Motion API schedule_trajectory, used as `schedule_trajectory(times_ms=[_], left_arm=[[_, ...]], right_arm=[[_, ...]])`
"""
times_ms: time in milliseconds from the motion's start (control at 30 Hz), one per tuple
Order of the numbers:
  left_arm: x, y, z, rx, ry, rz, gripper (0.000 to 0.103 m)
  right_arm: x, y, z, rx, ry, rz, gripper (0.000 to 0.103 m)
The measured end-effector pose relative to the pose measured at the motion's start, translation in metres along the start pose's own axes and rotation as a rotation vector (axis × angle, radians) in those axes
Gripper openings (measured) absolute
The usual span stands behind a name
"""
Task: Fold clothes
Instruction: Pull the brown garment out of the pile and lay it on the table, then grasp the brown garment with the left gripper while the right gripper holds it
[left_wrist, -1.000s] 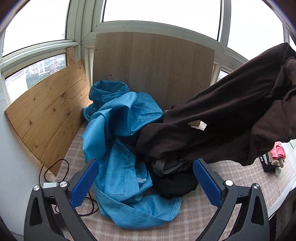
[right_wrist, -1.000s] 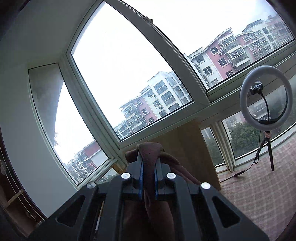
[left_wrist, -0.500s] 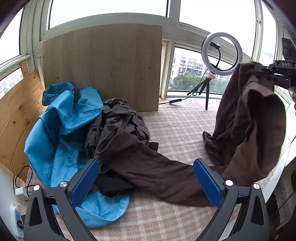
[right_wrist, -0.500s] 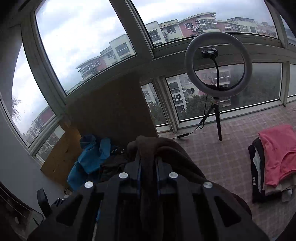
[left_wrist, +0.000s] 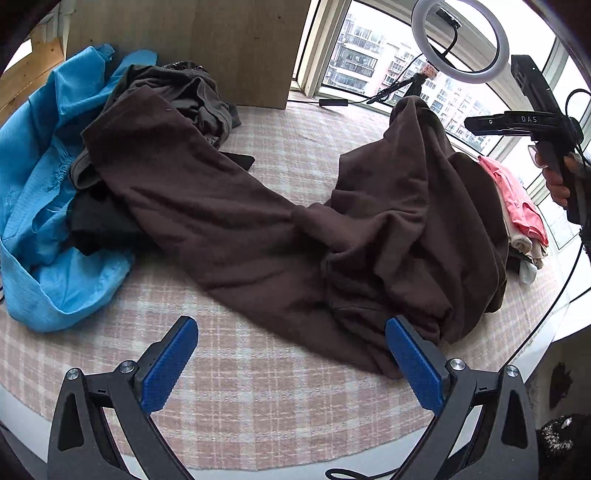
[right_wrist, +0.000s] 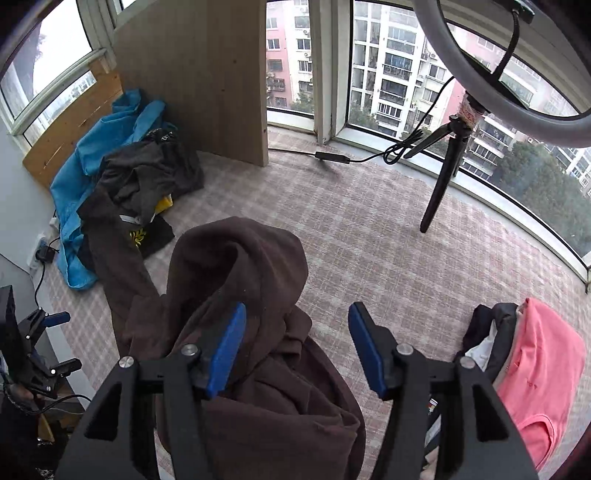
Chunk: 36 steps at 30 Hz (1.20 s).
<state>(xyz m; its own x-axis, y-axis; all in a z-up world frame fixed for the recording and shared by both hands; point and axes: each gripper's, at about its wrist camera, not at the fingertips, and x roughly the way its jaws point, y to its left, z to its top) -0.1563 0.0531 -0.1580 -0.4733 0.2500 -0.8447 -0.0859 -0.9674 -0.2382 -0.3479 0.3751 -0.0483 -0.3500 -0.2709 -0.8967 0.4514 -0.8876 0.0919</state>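
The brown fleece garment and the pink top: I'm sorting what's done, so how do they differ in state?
The brown fleece garment sprawls crumpled across the checked cloth; the pink top lies flat atop a stack. The brown one is alone and much larger; the pink one has other clothes beneath it. Both rest on the same cloth.
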Motion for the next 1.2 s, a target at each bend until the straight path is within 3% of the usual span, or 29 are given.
schedule_trajectory(times_ms=[133,233,267,300,367,533,633,700,800,867,933,967,1000,1067,1200], left_arm=[[0.037,-0.021,0.005,-0.005,0.027,-0.004,0.102],[0.063,-0.028,0.011,-0.004,0.063,0.007,0.1],[0.069,-0.03,0.013,-0.01,0.074,-0.001,0.092],[0.073,-0.03,0.015,-0.024,0.08,-0.027,0.082],[0.074,-0.03,0.019,-0.06,0.08,-0.094,0.036],[0.056,-0.024,0.031,-0.081,0.06,-0.102,0.011],[0.023,-0.014,0.039,-0.075,0.006,-0.092,0.007],[0.001,-0.009,0.043,-0.048,-0.03,-0.056,0.007],[-0.016,-0.002,0.047,-0.013,-0.055,0.002,0.007],[-0.008,0.004,0.046,-0.014,-0.035,0.018,0.007],[0.003,0.007,0.045,-0.024,0.001,0.004,0.012],[0.008,0.009,0.045,-0.028,0.013,-0.016,0.022],[0.012,0.01,0.045,-0.024,0.021,-0.037,0.027],[0.021,0.001,0.048,0.004,0.025,-0.071,0.049],[0.05,-0.021,0.059,0.069,0.064,-0.124,0.063]], right_arm=[[0.058,0.011,0.005,-0.046,0.111,0.134,0.064],[0.069,0.014,-0.005,-0.042,0.101,0.213,0.064],[0.07,0.015,-0.009,-0.041,0.092,0.236,0.058],[0.072,0.015,-0.013,-0.039,0.083,0.259,0.03],[0.064,0.013,-0.022,-0.043,0.074,0.26,0.007],[0.006,-0.022,-0.047,0.011,-0.007,0.212,0.005],[-0.034,-0.037,-0.072,0.043,-0.031,0.204,0.005],[-0.053,-0.041,-0.092,0.021,-0.001,0.187,0.005],[-0.038,-0.028,-0.128,-0.128,0.243,0.079,0.009],[-0.031,-0.02,-0.139,-0.226,0.306,-0.026,0.01],[-0.044,-0.023,-0.129,-0.23,0.259,0.017,0.014],[-0.053,-0.026,-0.121,-0.221,0.221,0.052,0.027],[-0.062,-0.03,-0.109,-0.209,0.174,0.083,0.046],[-0.071,-0.036,-0.091,-0.203,0.1,0.12,0.063],[-0.039,-0.041,-0.084,-0.214,0.118,0.157,0.063]])
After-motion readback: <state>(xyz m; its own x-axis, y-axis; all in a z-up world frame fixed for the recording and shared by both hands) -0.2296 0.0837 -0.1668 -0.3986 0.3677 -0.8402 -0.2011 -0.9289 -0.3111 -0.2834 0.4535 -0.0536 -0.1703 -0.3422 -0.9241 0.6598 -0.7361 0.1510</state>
